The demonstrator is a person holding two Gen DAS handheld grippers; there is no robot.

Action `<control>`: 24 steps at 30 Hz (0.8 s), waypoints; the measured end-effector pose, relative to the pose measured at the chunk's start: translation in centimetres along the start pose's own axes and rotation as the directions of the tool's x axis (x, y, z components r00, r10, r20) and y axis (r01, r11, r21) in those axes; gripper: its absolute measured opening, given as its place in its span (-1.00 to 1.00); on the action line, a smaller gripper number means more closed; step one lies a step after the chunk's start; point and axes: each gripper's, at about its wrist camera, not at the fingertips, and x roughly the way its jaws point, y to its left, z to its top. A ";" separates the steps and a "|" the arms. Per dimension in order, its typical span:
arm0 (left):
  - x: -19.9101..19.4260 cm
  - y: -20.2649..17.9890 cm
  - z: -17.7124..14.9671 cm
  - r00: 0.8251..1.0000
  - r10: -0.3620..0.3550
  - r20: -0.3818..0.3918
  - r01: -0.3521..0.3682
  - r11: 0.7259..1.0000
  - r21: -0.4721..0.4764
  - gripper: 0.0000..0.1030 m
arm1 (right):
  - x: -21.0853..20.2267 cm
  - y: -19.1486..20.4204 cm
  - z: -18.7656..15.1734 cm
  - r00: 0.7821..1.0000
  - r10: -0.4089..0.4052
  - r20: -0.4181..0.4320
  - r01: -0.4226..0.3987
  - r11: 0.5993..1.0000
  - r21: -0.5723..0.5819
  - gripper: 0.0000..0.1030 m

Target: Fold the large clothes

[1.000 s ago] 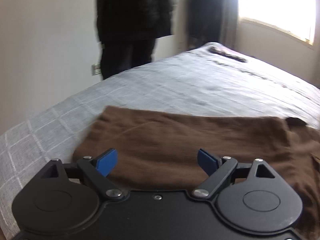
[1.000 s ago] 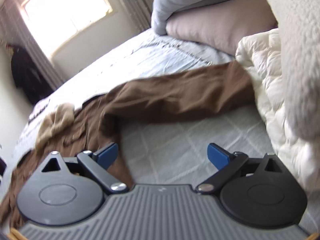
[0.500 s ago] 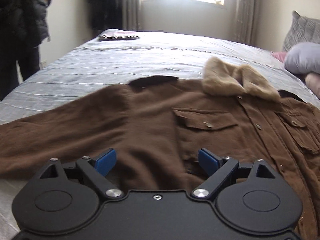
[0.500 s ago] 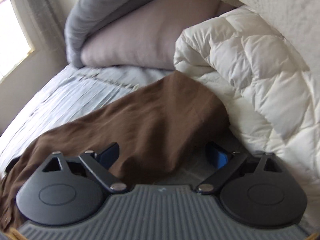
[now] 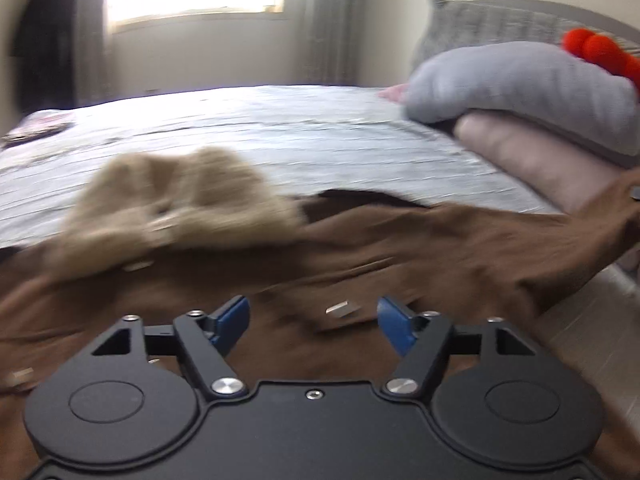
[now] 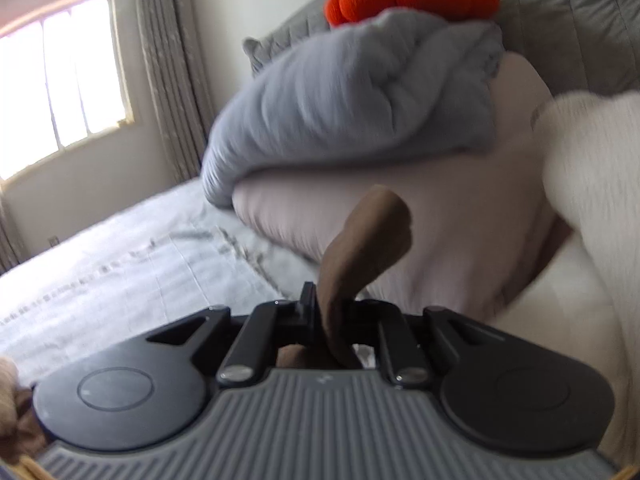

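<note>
The left gripper [image 5: 313, 320], jaws closing, hovers over the brown coat [image 5: 400, 256] with no cloth pinched. The coat lies crosswise on the bed [image 5: 280, 136], its long axis left to right, fur collar [image 5: 176, 204] toward the window. The right gripper [image 6: 326, 312] is clamped on the sleeve [image 6: 360, 248] (cuff poking up) before the pillows [image 6: 440, 220].

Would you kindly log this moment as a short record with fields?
garment: brown jacket with a tan fleece collar, spread on the grey bed
right tool: shut on the jacket's sleeve end
left tool: jaws closing, apart, over the jacket
bedding: grey pillow on a pink pillow
</note>
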 end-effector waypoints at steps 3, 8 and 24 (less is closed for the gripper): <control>4.6 -5.1 1.4 0.990 -0.138 -0.014 0.138 0.990 -0.018 -0.26 | 0.1 -0.7 2.3 0.998 0.059 0.027 -0.060 0.998 0.010 -0.90; 10.6 -13.6 -0.3 0.928 -0.355 -0.112 0.343 0.932 -0.118 -0.60 | 1.1 -1.1 2.9 0.989 0.148 -0.021 -0.148 0.989 0.019 -0.89; -2.8 -4.4 -0.5 0.945 -0.317 -0.084 0.323 0.944 0.064 0.73 | -4.6 9.6 3.1 0.883 0.464 -0.064 -0.469 0.870 -0.154 -0.90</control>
